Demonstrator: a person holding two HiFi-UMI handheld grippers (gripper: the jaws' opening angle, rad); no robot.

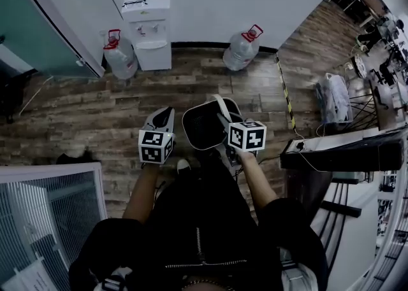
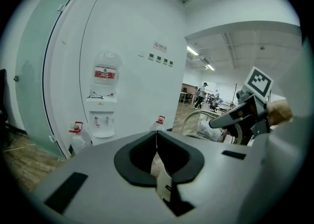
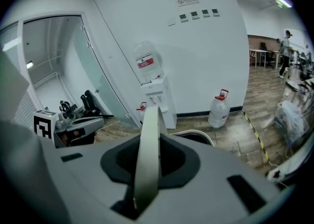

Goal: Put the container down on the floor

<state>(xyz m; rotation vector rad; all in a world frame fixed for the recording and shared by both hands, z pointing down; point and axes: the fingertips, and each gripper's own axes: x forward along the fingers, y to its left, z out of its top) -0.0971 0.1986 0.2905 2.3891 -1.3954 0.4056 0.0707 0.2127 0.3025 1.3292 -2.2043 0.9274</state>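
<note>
The right gripper [image 1: 228, 124] has its jaws pinched on the pale, flat handle [image 3: 147, 159] of the container [image 1: 204, 127], the band running upright through the gap between them. The container, a dark round tub with a light rim, hangs just beyond and below those jaws, in front of the person's legs; its near-right rim sits against the gripper's marker cube [image 1: 247, 135] in the head view. Whether its base touches the wooden floor [image 1: 83, 111] cannot be made out. The left gripper [image 1: 164, 116] has its jaws pressed together with only a thin seam between them; a small pale tag hangs in the hollow behind that seam, and it grips no part of the container. It sits just left of the container, close beside the rim with a narrow strip of floor showing between. Farther off, against the white far wall, stands a water dispenser [image 1: 148, 35] with a bottle on top, flanked by a water jug on its left [image 1: 120, 54] and another to its right [image 1: 242, 48]. A yellow-and-black tape line [image 1: 285, 92] runs along the floor to the right, with a white bag [image 1: 333, 99] beyond it.
</note>
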